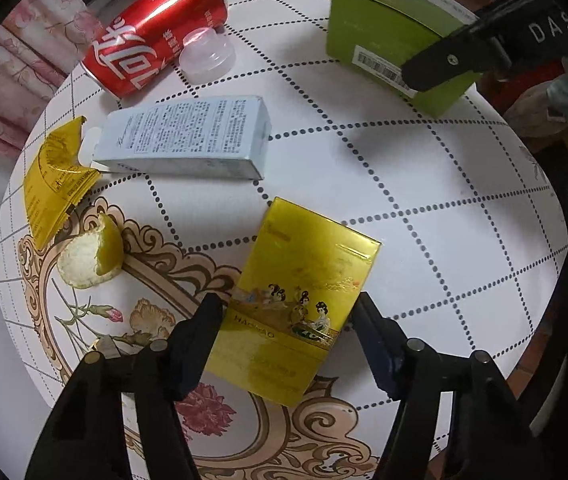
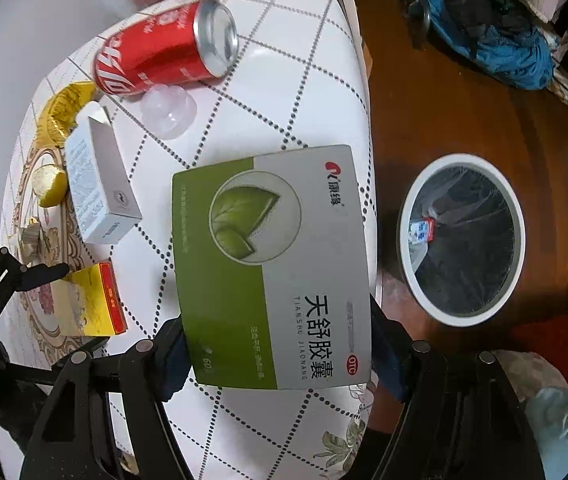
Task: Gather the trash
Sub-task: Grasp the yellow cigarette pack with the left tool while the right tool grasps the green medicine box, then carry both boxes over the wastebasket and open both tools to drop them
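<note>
My left gripper (image 1: pixel 288 320) is shut on a yellow cigarette box (image 1: pixel 300 292) on the round table; the box also shows in the right wrist view (image 2: pixel 92 304). My right gripper (image 2: pixel 276 344) is shut on a green-and-grey medicine box (image 2: pixel 272 264), also seen in the left wrist view (image 1: pixel 388 28). A red cola can (image 1: pixel 156 36) lies on its side beside a clear plastic cap (image 1: pixel 208 54). A pale blue carton (image 1: pixel 188 136), a yellow wrapper (image 1: pixel 52 180) and a piece of citrus peel (image 1: pixel 92 256) lie on the table.
A white round trash bin (image 2: pixel 460 240) with a black liner stands on the wooden floor right of the table (image 2: pixel 324 80), holding a small item. A blue bag (image 2: pixel 496 48) lies on the floor farther back. The table edge is close to the right gripper.
</note>
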Action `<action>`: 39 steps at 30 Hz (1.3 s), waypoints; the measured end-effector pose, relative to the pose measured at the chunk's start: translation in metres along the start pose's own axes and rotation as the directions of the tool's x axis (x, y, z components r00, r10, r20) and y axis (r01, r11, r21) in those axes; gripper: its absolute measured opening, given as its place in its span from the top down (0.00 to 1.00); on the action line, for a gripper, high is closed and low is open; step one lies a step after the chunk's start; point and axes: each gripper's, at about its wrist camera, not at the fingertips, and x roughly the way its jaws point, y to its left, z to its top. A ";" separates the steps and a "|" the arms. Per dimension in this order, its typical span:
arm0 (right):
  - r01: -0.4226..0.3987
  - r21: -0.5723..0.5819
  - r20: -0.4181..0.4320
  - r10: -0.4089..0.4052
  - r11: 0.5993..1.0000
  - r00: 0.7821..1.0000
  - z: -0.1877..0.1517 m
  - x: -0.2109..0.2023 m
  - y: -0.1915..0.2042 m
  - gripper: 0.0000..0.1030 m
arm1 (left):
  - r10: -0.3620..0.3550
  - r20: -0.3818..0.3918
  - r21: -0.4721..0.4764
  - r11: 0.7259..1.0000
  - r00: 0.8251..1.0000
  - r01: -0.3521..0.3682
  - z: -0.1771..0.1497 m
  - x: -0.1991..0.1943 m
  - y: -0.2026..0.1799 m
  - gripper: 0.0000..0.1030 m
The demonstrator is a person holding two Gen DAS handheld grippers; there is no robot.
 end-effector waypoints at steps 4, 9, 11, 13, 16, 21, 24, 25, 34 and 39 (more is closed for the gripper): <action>-0.012 -0.004 0.033 0.012 1.000 0.999 -0.004 -0.011 0.003 0.27 | 0.027 0.024 -0.007 1.000 0.999 -0.027 -0.011 -0.012 -0.009 0.40; -0.048 0.009 0.090 0.047 0.999 0.995 -0.009 -0.037 0.001 0.27 | 0.060 0.088 -0.030 0.998 0.994 -0.057 -0.011 -0.044 -0.016 0.40; -0.066 0.020 0.116 0.064 0.998 0.991 -0.012 -0.050 -0.002 0.27 | 0.074 0.122 -0.040 0.997 0.990 -0.069 -0.009 -0.062 -0.017 0.41; -0.084 0.033 0.147 0.078 0.996 0.986 -0.015 -0.064 -0.009 0.27 | 0.092 0.167 -0.047 0.995 0.982 -0.085 -0.005 -0.082 -0.023 0.41; -0.111 0.056 0.201 0.098 0.992 0.975 -0.021 -0.087 -0.026 0.27 | 0.107 0.231 -0.048 0.994 0.967 -0.098 0.012 -0.111 -0.030 0.41; -0.123 0.107 0.285 0.088 0.987 0.954 -0.032 -0.128 -0.073 0.27 | 0.089 0.330 -0.013 0.996 0.940 -0.090 0.054 -0.144 -0.042 0.42; -0.114 0.160 0.316 0.059 0.980 0.947 -0.043 -0.143 -0.113 0.27 | 0.056 0.372 0.010 0.998 0.926 -0.064 0.088 -0.155 -0.061 0.42; -0.109 0.182 0.320 0.046 0.977 0.946 -0.046 -0.145 -0.127 0.27 | 0.045 0.383 0.010 0.999 0.923 -0.053 0.103 -0.154 -0.068 0.42; -0.090 0.434 0.238 -0.018 0.896 0.971 -0.074 -0.090 -0.268 0.27 | -0.103 0.377 -0.032 0.992 0.920 0.124 0.218 -0.104 -0.125 0.42; -0.094 0.511 0.197 -0.010 0.854 0.980 -0.078 -0.046 -0.316 0.27 | -0.145 0.325 -0.028 0.986 0.934 0.162 0.266 -0.062 -0.155 0.42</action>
